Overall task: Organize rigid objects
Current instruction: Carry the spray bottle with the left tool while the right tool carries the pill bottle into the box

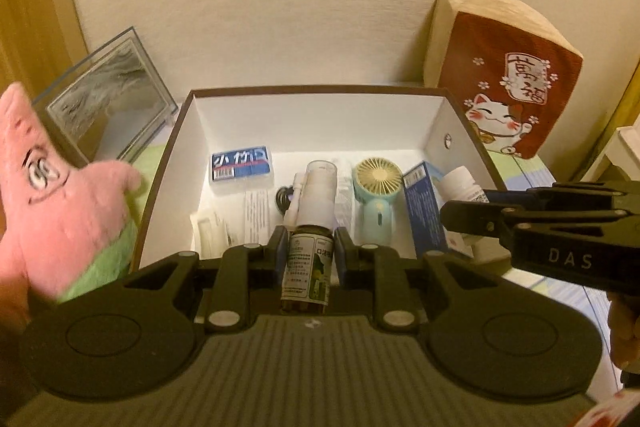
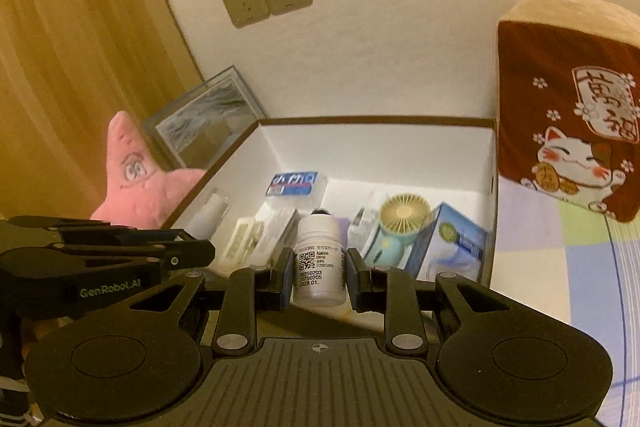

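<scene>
Both claws hold one container each above the open, white-lined cardboard box with brown rim (image 1: pixel 444 115), which stands against the wall on a surface covered with pale checked cloth (image 2: pixel 532 247).

**Left claw.** The left claw (image 1: pixel 307 254) is closed narrow on a brown glass spray bottle with a white pump nozzle and printed label (image 1: pixel 307 259). The blue pads press the bottle body on both sides. The bottle stands upright between the jaws, nozzle upward, which keeps the long nozzle clear of the pads.

**Right claw.** The right claw (image 2: pixel 318 273) is closed narrow on a white plastic pill bottle with a printed code label (image 2: pixel 319 267). The pads bear on the label zone at mid-body. The bottle is upright, cap away from the camera.

**Contents of the box.** On the box floor lie a blue-labelled clear plastic case (image 1: pixel 243 169), a mint-green handheld fan with a cream grille (image 1: pixel 378 195), a blue-and-white carton (image 2: pixel 450 247) leaning at the right wall, and folded paper leaflets. A pink plush star toy (image 1: pixel 52 187) and a glass picture frame (image 1: pixel 108 107) stand left of the box; a red lucky-cat cushion (image 2: pixel 568 115) stands to the right.

**Pose.** Both claws point forward and downward, side by side, over the near edge of the box. Judged from this, both bottles are in transit, either out of or into the box; which one cannot be told.
</scene>
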The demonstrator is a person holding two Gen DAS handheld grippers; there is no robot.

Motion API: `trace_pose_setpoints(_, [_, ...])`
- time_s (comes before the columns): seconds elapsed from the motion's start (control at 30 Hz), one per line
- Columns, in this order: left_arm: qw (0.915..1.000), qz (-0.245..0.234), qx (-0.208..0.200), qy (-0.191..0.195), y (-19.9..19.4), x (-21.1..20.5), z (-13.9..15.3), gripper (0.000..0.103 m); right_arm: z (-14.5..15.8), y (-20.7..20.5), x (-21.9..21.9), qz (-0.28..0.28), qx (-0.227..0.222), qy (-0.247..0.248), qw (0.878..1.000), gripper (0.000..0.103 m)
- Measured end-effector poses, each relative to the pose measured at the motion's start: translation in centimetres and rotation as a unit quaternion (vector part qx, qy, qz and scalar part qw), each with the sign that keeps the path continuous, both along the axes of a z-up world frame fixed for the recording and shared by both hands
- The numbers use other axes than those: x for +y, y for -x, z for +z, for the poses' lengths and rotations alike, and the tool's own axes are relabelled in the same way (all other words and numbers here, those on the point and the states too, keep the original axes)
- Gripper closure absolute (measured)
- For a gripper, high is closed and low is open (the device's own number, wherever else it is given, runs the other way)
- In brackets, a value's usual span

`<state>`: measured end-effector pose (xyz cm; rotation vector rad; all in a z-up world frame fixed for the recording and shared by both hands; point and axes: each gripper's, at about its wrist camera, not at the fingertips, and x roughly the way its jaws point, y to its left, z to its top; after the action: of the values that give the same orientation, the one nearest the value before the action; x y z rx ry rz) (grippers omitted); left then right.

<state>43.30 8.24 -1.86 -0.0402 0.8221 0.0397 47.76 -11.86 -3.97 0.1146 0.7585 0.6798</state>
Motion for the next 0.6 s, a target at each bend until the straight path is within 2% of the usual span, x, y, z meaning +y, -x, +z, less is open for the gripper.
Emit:
trace_pose_setpoints(0.23, [0.9999, -0.006, 0.011, -0.007, -3.8, 0.5, -0.8, 0.081, -0.4, -3.3, 1.6, -0.004, 0.005, 0.004, 1.0, 0.076])
trace_pose_setpoints(0.6, [0.9992, -0.014, 0.035, -0.01, -8.7, 1.8, -3.4, 0.081, -2.8, -8.3, 3.7, -0.009, 0.042, 0.006, 0.999, 0.076])
